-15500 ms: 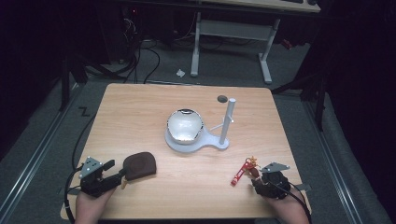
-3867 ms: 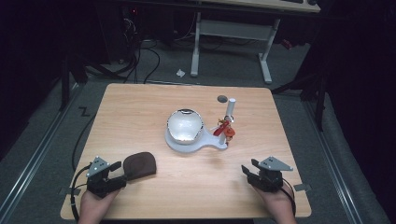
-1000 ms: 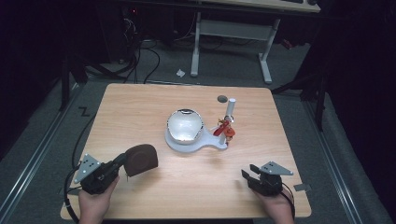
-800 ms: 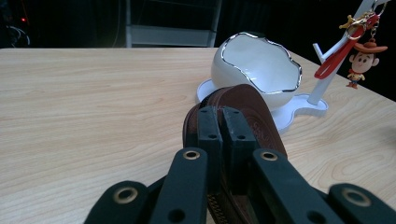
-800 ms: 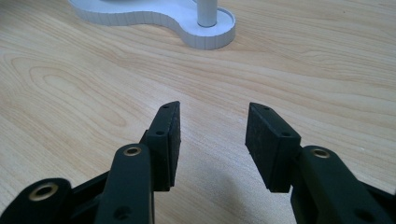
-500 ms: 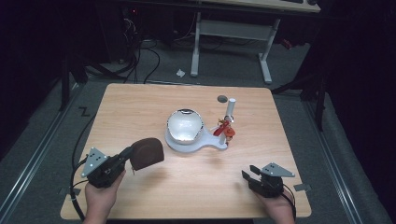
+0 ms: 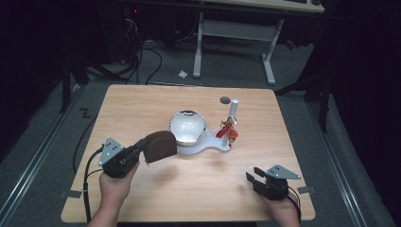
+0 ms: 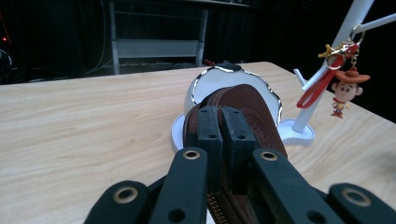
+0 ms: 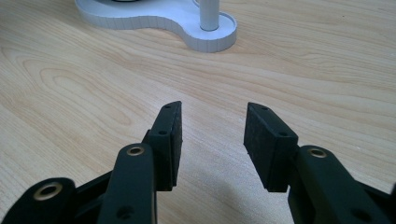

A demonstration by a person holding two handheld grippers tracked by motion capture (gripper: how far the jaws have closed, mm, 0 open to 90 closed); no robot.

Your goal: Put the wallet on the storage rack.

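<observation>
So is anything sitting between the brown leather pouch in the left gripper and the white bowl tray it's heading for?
Nothing visible. The left gripper holds the brown leather pouch right at the white bowl tray; the keychain stand rises beyond it.

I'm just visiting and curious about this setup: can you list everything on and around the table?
table: one, light wood, centre of the high view.
stand: one, white, flat base with an upright post, mid-table.
bowl: one, shiny with a wavy rim, on the stand's base.
keychain: one, red strap with a small cowboy figure, hanging on the stand's post.
pouch: one, brown with a zip, held just left of the bowl.
disc: one, small and dark, far side of the table.
desk frame: one, white, on the floor behind.
left gripper: black, shut on the pouch.
right gripper: black, jaws apart, nothing between them, near right edge; they have just been closing.
</observation>
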